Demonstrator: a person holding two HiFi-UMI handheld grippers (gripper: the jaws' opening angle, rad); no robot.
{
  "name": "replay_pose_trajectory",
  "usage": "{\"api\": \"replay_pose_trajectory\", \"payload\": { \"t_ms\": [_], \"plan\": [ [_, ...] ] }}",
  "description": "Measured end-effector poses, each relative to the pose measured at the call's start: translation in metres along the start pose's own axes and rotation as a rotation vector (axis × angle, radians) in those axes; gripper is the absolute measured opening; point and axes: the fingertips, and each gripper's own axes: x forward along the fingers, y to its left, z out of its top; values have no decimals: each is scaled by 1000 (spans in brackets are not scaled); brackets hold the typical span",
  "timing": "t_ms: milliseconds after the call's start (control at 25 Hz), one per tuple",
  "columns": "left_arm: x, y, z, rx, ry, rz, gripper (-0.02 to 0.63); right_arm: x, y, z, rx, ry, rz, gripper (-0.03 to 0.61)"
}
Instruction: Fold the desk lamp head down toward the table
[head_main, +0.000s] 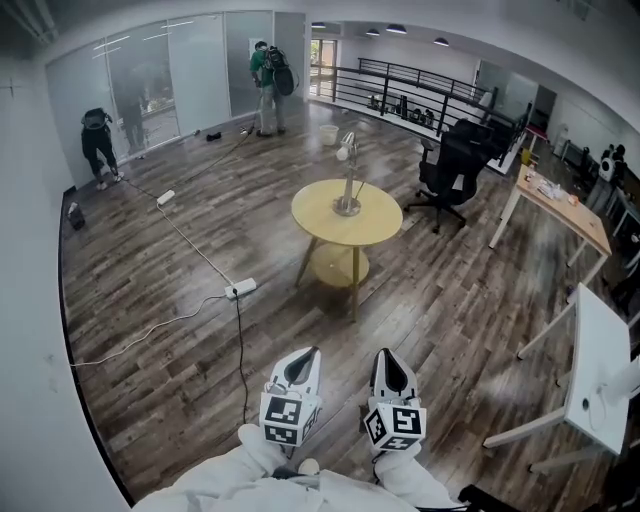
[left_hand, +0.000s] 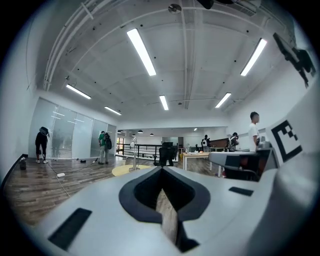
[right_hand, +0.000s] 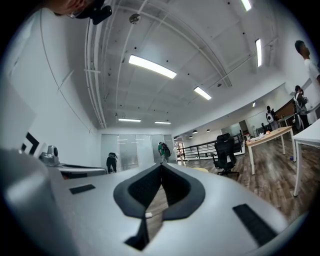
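Note:
A silver desk lamp (head_main: 348, 180) stands upright on a round yellow table (head_main: 375, 222) in the middle of the room, its small head raised at the top. The lamp (left_hand: 134, 159) also shows far ahead in the left gripper view. My left gripper (head_main: 313, 351) and right gripper (head_main: 385, 353) sit side by side at the bottom of the head view, well short of the table, both pointing toward it. Both are shut with nothing between their jaws. In the left gripper view the left gripper (left_hand: 161, 169) has its tips met, and so has the right gripper (right_hand: 161, 165) in its own view.
A white cable with a power strip (head_main: 240, 289) runs across the wood floor left of my path. A black office chair (head_main: 450, 170) stands beyond the table, wooden desks (head_main: 560, 205) and a white table (head_main: 600, 365) at right. Two people (head_main: 268, 75) work by the glass wall.

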Motion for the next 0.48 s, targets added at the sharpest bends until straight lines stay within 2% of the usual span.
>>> {"api": "replay_pose_trajectory", "payload": {
  "t_ms": [480],
  "plan": [
    [89,46,6,-10,7,-22,-2,91,-24,-7,-3,25,-23,14]
  ]
}}
